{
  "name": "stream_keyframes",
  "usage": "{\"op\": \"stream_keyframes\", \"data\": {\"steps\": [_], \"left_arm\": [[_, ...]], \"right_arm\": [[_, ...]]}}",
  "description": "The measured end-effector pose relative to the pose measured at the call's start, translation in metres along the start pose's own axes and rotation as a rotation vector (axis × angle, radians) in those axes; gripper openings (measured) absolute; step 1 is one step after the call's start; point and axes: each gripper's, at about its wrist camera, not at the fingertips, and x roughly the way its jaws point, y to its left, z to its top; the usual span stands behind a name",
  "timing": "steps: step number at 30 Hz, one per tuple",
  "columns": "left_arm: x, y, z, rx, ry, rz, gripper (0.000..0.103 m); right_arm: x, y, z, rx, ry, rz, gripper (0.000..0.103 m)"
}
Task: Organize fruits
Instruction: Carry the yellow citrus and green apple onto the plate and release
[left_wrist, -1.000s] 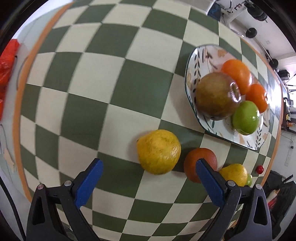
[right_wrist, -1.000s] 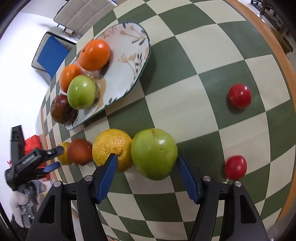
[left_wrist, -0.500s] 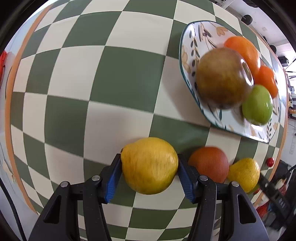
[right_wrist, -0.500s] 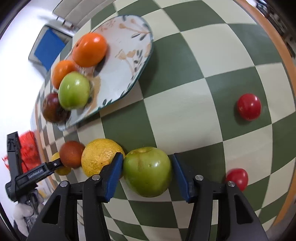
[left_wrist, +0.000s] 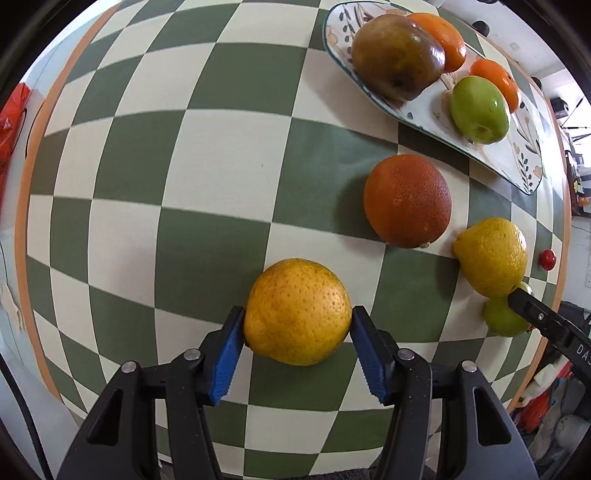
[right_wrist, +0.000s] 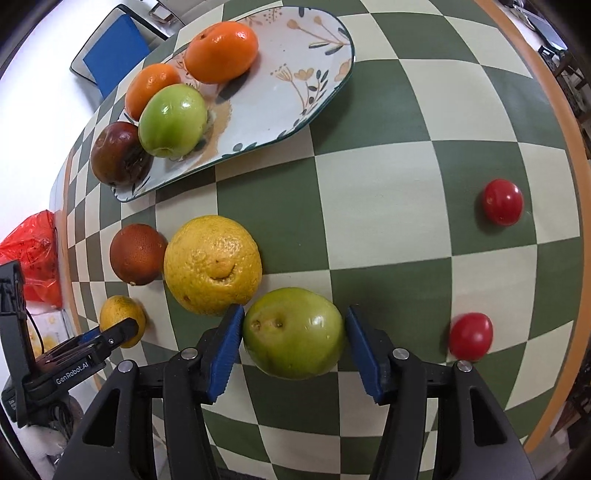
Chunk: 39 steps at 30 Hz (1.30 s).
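My left gripper (left_wrist: 297, 328) is shut on a yellow orange (left_wrist: 297, 312), its blue pads pressed against both sides. Past it on the checked tablecloth lie a dark red orange (left_wrist: 407, 200) and a bigger yellow orange (left_wrist: 491, 256). My right gripper (right_wrist: 293, 338) is shut on a green apple (right_wrist: 293, 332), which touches the big yellow orange (right_wrist: 212, 264). The floral plate (right_wrist: 295, 85) holds two oranges (right_wrist: 221, 51), a green apple (right_wrist: 173, 120) and a brown apple (right_wrist: 118, 155). In the right wrist view the left gripper (right_wrist: 122, 332) shows at the lower left with its small yellow orange (right_wrist: 118, 314).
Two red tomatoes (right_wrist: 503, 202) (right_wrist: 471, 336) lie on the cloth to the right of the held apple. The table's orange edge (right_wrist: 565, 155) curves around the right side. A red bag (right_wrist: 37, 254) sits off the table to the left.
Both grippers went from open around their fruit to shut on it: left on the yellow orange, right on the green apple. Both views shifted nearer the plate.
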Motion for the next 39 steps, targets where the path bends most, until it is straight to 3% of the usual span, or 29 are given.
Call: {"op": "stream_keyframes", "data": {"steps": [8, 11, 17, 25, 28, 32, 36, 39], "left_arm": [[-0.004, -0.002, 0.022, 0.029, -0.011, 0.020, 0.055], [-0.002, -0.004, 0.024, 0.016, 0.009, -0.016, 0.054], [-0.009, -0.016, 0.001, 0.054, 0.016, -0.055, 0.054], [0.007, -0.032, -0.011, 0.088, 0.059, -0.058, 0.054], [-0.001, -0.031, -0.005, 0.094, 0.042, -0.066, 0.054], [-0.035, -0.029, 0.016, 0.075, 0.008, -0.130, 0.054], [-0.087, -0.038, 0.059, 0.071, -0.080, -0.186, 0.054], [-0.115, -0.042, 0.104, 0.081, -0.152, -0.173, 0.054]], "right_arm": [[0.006, 0.004, -0.005, -0.014, 0.032, -0.007, 0.061], [-0.001, 0.010, -0.020, -0.036, 0.043, 0.004, 0.061], [0.000, 0.012, -0.049, -0.047, 0.069, 0.012, 0.061], [0.003, 0.007, -0.055, 0.020, 0.079, 0.069, 0.061], [-0.017, 0.004, -0.045, 0.039, 0.044, 0.112, 0.061], [-0.054, 0.013, -0.013, 0.045, -0.036, 0.163, 0.061], [-0.080, 0.016, 0.036, 0.043, -0.109, 0.168, 0.061], [-0.086, 0.014, 0.081, 0.041, -0.145, 0.130, 0.061]]}}
